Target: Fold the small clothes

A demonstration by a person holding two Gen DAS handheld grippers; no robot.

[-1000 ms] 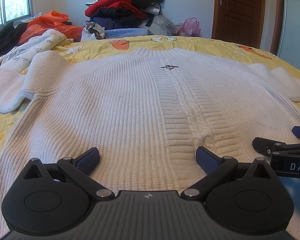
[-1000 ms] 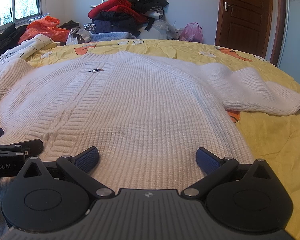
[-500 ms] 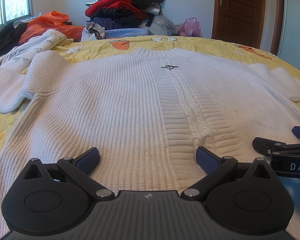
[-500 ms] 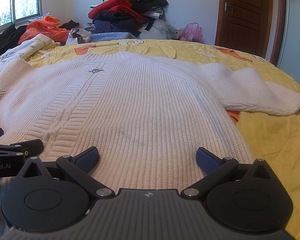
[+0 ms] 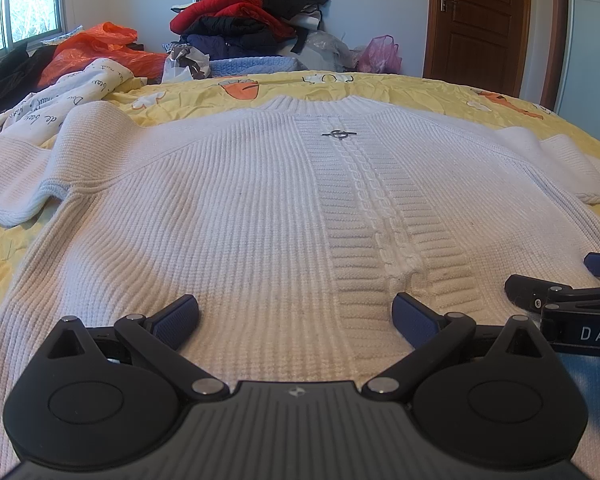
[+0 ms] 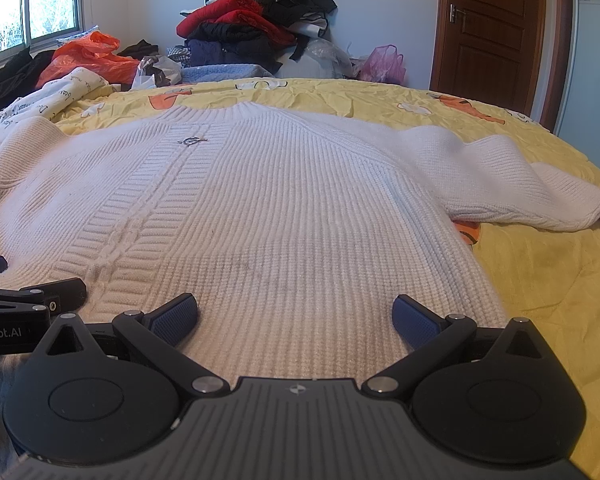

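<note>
A white ribbed knit sweater (image 5: 240, 208) lies flat, front up, on the yellow bed, collar at the far end; it also fills the right wrist view (image 6: 300, 208). Its left sleeve (image 5: 16, 176) is bent at the left and its right sleeve (image 6: 512, 176) lies out to the right. My left gripper (image 5: 296, 316) is open and empty, low over the hem left of the cable-knit strip. My right gripper (image 6: 294, 316) is open and empty over the hem's right part. Each gripper shows at the edge of the other's view.
The yellow carrot-print bedsheet (image 6: 540, 280) lies bare to the right of the sweater. A white printed cloth (image 5: 52, 100), an orange bag (image 5: 96, 46) and a pile of clothes (image 5: 252, 12) lie at the far side. A brown door (image 5: 480, 20) is at the back right.
</note>
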